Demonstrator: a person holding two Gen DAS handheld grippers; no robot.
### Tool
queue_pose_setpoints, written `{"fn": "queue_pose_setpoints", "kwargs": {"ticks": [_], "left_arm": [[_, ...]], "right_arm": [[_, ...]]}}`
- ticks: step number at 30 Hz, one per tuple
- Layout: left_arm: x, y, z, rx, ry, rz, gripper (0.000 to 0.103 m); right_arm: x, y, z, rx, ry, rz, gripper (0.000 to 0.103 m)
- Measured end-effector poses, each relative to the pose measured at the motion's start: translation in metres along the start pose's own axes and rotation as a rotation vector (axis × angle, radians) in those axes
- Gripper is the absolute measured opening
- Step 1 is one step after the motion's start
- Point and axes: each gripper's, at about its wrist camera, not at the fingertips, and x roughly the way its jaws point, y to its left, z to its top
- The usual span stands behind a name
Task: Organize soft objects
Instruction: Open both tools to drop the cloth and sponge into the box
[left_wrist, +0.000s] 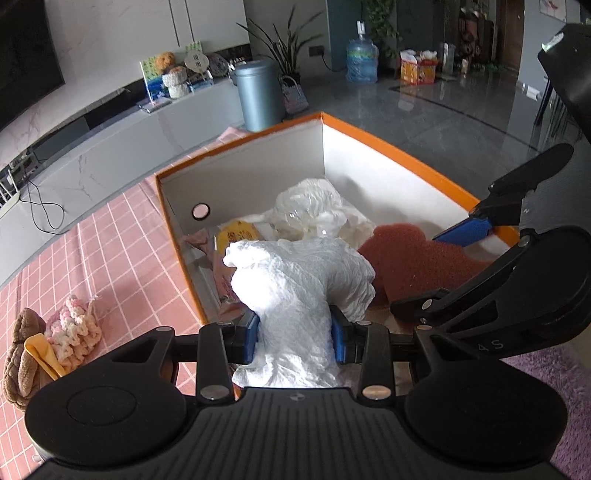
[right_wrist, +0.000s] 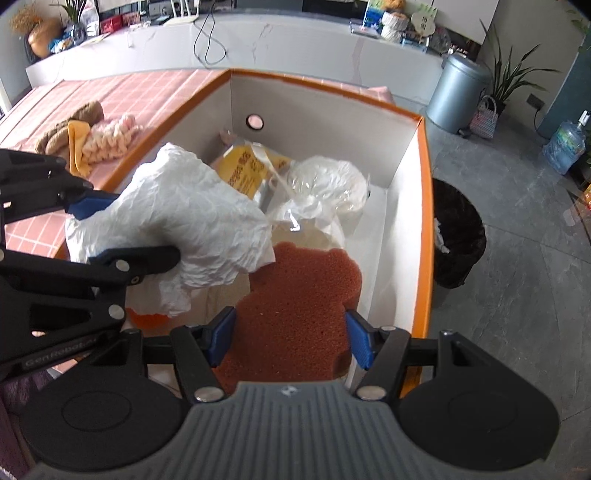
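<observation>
My left gripper (left_wrist: 295, 338) is shut on a crumpled white paper towel (left_wrist: 299, 284) and holds it over the near end of the orange-rimmed white box (left_wrist: 388, 146). The towel also shows in the right wrist view (right_wrist: 184, 218). My right gripper (right_wrist: 290, 341) is shut on a reddish-brown sponge (right_wrist: 295, 295), held just inside the box (right_wrist: 426, 206); the sponge also shows in the left wrist view (left_wrist: 413, 258). In the box lie a clear bag of white stuffing (left_wrist: 308, 210) and a yellow packet (right_wrist: 251, 170).
On the pink checked tablecloth (left_wrist: 122, 236) left of the box lie a brown plush (left_wrist: 20, 354), a yellow cloth (left_wrist: 42, 354) and pink-white yarn (left_wrist: 75, 332). A black waste bin (right_wrist: 458, 243) stands on the floor right of the box. A grey metal bin (left_wrist: 256, 96) stands beyond.
</observation>
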Motion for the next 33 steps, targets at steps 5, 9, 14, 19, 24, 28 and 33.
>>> {"fn": "queue_pose_setpoints", "kwargs": {"ticks": [5,9,14,19,24,28,33], "left_arm": [[0.007,-0.005,0.001,0.041,0.022,0.011,0.043],[0.007,-0.005,0.001,0.065,0.021,0.03,0.051],[0.004,-0.005,0.0,0.064,0.006,0.046,0.061],[-0.008,-0.003,0.0,0.06,-0.025,0.052,0.072],[-0.024,0.005,0.003,0.028,-0.067,0.037,0.081],[-0.036,0.011,0.003,0.007,-0.094,0.028,0.083],[-0.057,0.019,0.0,-0.048,-0.159,0.027,0.083]], "right_arm": [[0.008,0.001,-0.003,-0.038,0.021,-0.013,0.064],[0.01,0.002,-0.004,-0.067,0.028,-0.024,0.068],[0.008,0.002,-0.004,-0.082,0.037,-0.03,0.073],[0.003,0.002,-0.003,-0.101,0.037,-0.057,0.081],[-0.006,0.003,0.001,-0.113,0.021,-0.073,0.092],[-0.015,0.005,0.003,-0.123,-0.001,-0.077,0.092],[-0.028,0.008,0.005,-0.135,-0.031,-0.111,0.092]]}}
